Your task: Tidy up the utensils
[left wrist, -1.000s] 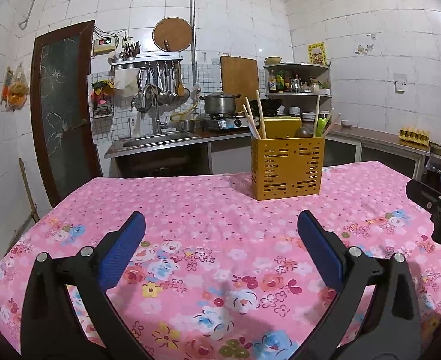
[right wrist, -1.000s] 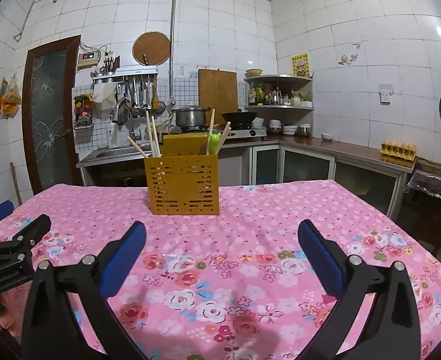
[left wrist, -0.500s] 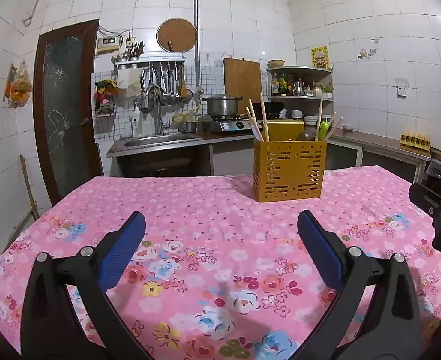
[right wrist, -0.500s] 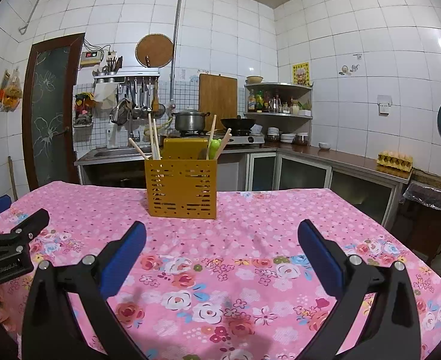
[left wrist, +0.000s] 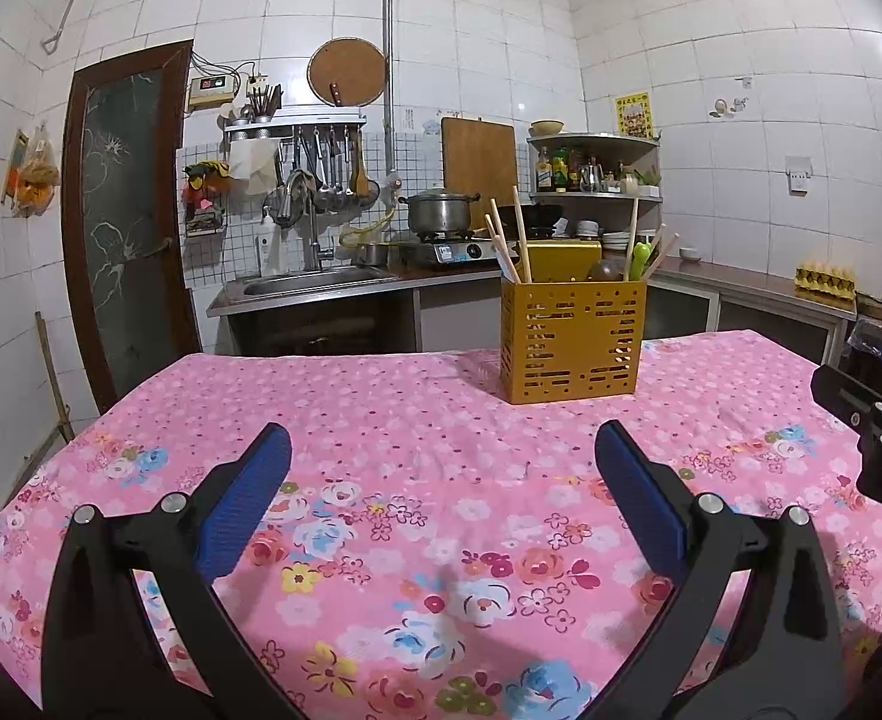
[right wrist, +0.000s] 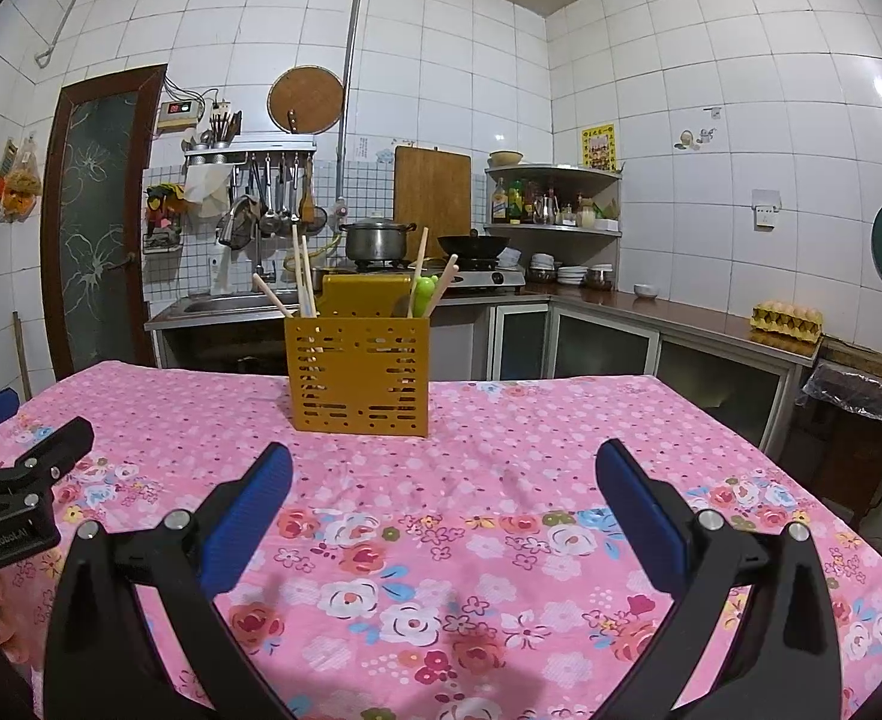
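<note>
A yellow perforated utensil holder (left wrist: 572, 341) stands upright on the table with the pink floral cloth (left wrist: 381, 420). It also shows in the right wrist view (right wrist: 358, 373). Wooden chopsticks (left wrist: 504, 240) and a green utensil (left wrist: 640, 257) stick out of it; they also show in the right wrist view, chopsticks (right wrist: 303, 276) and green utensil (right wrist: 423, 295). My left gripper (left wrist: 441, 480) is open and empty, well in front of the holder. My right gripper (right wrist: 444, 483) is open and empty too.
Behind the table are a counter with a sink (left wrist: 315, 283), a pot on a stove (left wrist: 441, 213), hanging ladles (left wrist: 327, 180) and a corner shelf (left wrist: 597, 168). A door (left wrist: 123, 210) is at the left. An egg tray (right wrist: 786, 319) lies on the right counter.
Both views have tilted up a little, so the holder and table sit lower in frame. Both grippers stay open and empty.
</note>
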Demonstrator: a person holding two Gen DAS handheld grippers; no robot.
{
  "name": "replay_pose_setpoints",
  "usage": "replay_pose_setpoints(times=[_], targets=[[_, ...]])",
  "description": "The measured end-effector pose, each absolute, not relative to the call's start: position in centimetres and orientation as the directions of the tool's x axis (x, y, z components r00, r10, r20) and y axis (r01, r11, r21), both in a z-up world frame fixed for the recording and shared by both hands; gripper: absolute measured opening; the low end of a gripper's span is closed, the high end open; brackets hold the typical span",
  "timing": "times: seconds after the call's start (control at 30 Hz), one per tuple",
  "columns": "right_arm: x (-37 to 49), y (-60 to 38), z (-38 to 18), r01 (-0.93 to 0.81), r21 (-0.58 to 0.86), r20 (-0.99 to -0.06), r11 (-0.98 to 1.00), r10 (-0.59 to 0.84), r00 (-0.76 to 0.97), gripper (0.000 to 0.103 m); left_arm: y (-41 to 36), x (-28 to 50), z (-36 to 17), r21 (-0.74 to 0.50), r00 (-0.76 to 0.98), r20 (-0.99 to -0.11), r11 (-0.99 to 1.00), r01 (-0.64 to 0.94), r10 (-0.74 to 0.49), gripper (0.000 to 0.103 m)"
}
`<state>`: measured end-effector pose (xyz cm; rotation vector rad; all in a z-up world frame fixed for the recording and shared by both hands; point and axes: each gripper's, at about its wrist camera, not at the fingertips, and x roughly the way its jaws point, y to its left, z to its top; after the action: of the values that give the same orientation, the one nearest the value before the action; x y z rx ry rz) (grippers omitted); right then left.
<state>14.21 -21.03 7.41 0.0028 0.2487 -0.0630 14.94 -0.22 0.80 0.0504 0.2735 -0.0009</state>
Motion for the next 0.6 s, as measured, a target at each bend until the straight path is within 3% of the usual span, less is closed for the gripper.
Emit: replay_pose_setpoints(times=[0.6], targets=[[14.31,-21.17,7.19,0.066,-0.008,-0.251,0.998,-0.066,0.966,0.099,-0.05,15.06,0.75,0.046,0.961,-0.276,0.999,0.018,-0.004,0.098]])
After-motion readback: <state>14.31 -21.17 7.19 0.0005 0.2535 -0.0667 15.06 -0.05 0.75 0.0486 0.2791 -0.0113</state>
